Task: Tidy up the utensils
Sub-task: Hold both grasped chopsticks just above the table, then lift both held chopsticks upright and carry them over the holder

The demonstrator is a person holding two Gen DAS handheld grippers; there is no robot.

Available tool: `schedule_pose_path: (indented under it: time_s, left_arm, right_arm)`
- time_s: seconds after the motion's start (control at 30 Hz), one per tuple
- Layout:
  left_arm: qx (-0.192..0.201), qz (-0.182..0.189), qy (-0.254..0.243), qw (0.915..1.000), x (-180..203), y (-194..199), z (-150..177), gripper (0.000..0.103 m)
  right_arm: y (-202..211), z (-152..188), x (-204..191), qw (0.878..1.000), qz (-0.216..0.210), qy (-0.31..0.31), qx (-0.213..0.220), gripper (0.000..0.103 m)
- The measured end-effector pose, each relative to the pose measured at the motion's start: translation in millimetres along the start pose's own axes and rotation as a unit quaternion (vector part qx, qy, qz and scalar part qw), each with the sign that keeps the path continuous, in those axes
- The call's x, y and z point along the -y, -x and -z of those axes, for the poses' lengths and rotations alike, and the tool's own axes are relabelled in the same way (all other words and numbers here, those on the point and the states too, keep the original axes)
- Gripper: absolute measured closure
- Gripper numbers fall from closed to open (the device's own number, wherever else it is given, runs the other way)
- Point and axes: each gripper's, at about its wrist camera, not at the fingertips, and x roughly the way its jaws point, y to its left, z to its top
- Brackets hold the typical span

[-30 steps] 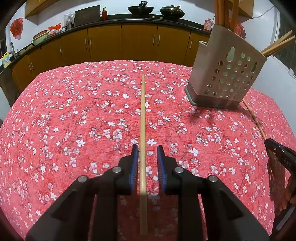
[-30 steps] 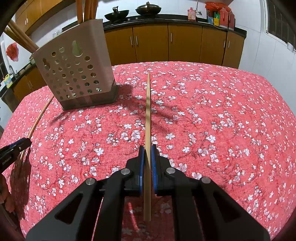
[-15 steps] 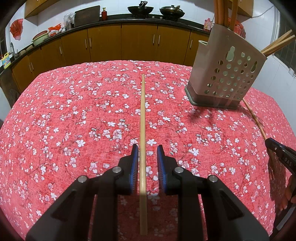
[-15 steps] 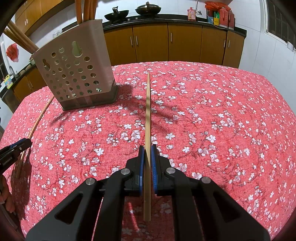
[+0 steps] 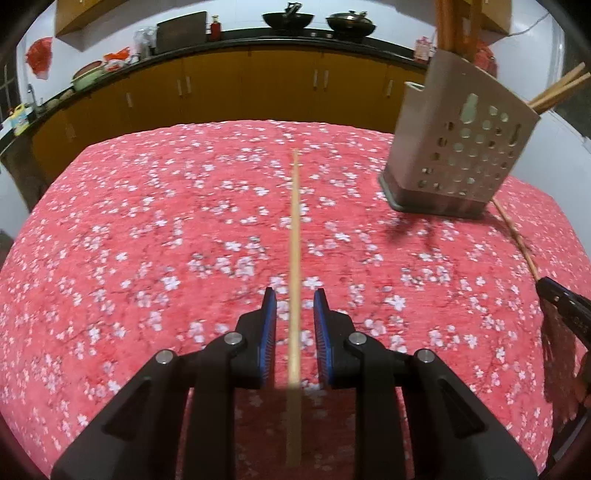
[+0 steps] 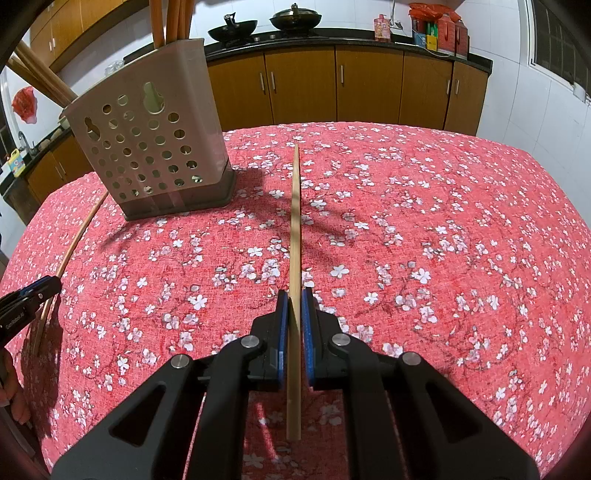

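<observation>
A beige perforated utensil holder stands on the red flowered tablecloth with several chopsticks upright in it. In the left wrist view one wooden chopstick lies lengthwise between the jaws of my left gripper, which is open, with a gap on each side. In the right wrist view my right gripper is shut on a second chopstick, which points toward the far edge of the table. Each gripper also shows at the edge of the other's view: right gripper, left gripper.
Brown kitchen cabinets under a dark counter with woks run behind the table. The holder is between the two grippers, toward the back. A person's fingers show at the left edge of the right wrist view.
The chopstick now sits a little more centred between the left jaws. Nothing else has visibly moved.
</observation>
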Motion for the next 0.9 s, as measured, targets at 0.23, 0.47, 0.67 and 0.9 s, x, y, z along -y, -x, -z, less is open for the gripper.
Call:
schedule_pose_path:
  time_s: [0.23,0.47,0.67,0.9]
  left_arm:
    - [-0.001,-0.008,-0.004,1.0,-1.1,-1.4,1.7,0.08]
    - [0.0,-0.007,-0.002,1.0,-1.3,0.1,3.8,0.08]
    - [0.0,-0.01,-0.003,0.9999,-1.4,0.4,4.1,0.084]
    - [-0.011,-0.007,-0.032,0.9994,2.2,5.5,5.4,0.095]
  right_arm:
    - [0.0,-0.1,0.3,1.0,0.0,0.0,0.0,0.094]
    - [-0.7,0.1,0.5,1.0,0.001,0.0,0.0,0.094]
    - [-0.3,0.9,-1.0,1.0,0.002,0.001,0.0,0.094]
    - [11.5,4.0,0.0,1.0,0.004,0.003,0.013,0.095]
